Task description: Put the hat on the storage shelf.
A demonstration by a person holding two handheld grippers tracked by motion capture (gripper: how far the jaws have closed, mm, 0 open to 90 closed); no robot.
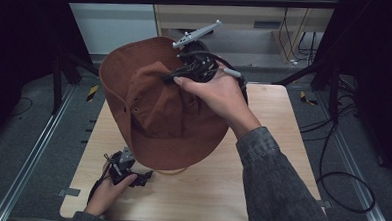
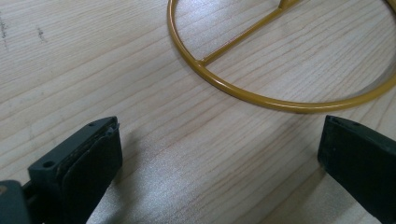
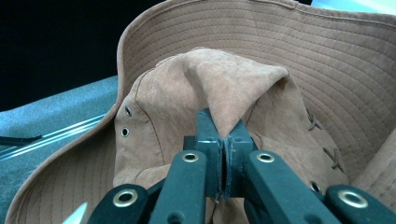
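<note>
Pinching the brown hat [image 1: 169, 109] by its crown w/ my right hand-held gripper [image 1: 171, 77], jaws clenched on the fabric, hat lifted over tabletop [image 1: 272, 144] center. Left hand-held gripper [image 1: 143, 177] released, jaws wide, low near front-left edge beside yellow wire ring [image 2: 243, 91]. Tabletop bare to the right.
</note>
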